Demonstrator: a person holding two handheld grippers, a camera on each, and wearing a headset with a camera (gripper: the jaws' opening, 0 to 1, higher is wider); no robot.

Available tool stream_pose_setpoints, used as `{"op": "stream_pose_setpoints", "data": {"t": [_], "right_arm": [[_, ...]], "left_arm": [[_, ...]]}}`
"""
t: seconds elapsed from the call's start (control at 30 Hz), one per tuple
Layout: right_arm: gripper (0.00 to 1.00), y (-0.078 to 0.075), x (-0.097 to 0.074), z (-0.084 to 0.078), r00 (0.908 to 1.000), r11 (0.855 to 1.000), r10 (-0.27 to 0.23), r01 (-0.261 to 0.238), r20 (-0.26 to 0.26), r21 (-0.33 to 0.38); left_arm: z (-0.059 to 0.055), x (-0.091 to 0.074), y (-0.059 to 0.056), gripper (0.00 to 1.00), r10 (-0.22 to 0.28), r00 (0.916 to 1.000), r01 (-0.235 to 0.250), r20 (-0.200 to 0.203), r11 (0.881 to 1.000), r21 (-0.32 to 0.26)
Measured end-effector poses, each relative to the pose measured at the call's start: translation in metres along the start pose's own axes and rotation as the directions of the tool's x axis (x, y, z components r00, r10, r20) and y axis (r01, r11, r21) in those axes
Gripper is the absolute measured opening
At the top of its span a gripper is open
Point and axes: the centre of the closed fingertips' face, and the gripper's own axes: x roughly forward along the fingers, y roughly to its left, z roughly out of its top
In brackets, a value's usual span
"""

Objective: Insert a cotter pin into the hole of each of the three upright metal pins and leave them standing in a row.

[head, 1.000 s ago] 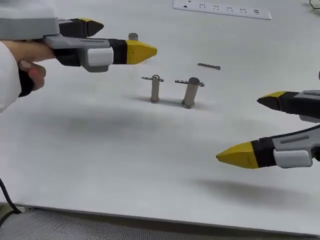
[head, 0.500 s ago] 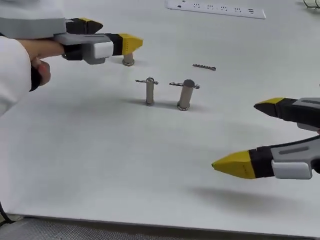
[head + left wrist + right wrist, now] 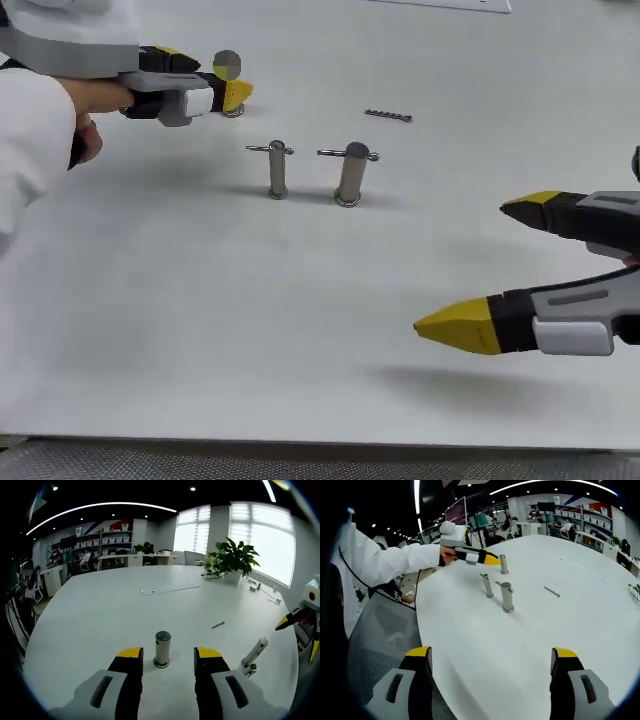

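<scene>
My left gripper (image 3: 169, 653) is open, the bare metal pin (image 3: 162, 649) standing untouched between its jaws. My right gripper (image 3: 462, 266) hangs wide open and empty. Two cottered pins (image 3: 277, 168) (image 3: 350, 172) stand together, a loose cotter pin (image 3: 388, 116) beyond.

Bright, even overhead light — soft shadows on the white table (image 3: 300, 330); fisheye views bend at edges.

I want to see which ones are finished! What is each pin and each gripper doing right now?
Far pin: upright, no cotter pin in it.
Thin pin: upright, cotter pin through its top.
Thick pin: upright, cotter pin through its top.
Loose cotter pin: lying flat on the table.
Left gripper: open, aimed at the far pin.
Right gripper: open, empty, above the table.
</scene>
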Motion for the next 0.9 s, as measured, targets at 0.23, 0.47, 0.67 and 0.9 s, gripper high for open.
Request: {"op": "stream_pose_setpoints", "data": {"t": [0.23, 0.47, 0.67, 0.9], "right_arm": [[0.96, 0.005, -0.001, -0.001, 0.9999, 1.0, 0.013, -0.014, -0.01, -0.01], [0.96, 0.01, 0.001, -0.001, 0.9998, 1.0, 0.018, -0.018, -0.013, -0.002], [0.96, 0.013, 0.002, 0.001, 0.9996, 1.0, 0.022, -0.022, -0.016, -0.005], [0.95, 0.015, 0.001, 0.002, 0.9996, 1.0, 0.022, -0.022, -0.019, -0.006]], "left_arm": [[0.0, 0.009, 0.007, 0.25, 0.033, 0.9994, -0.033, 0.007, 0.999, 0.018], [-0.002, 0.014, 0.007, 0.18, 0.03, 0.9995, -0.03, 0.004, 0.999, 0.018], [0.001, 0.015, 0.009, 0.13, 0.034, 0.9994, -0.035, 0.008, 0.998, 0.05], [0.002, 0.016, 0.009, 0.1, 0.022, 0.9997, -0.023, 0.012, 0.996, 0.082]]}}
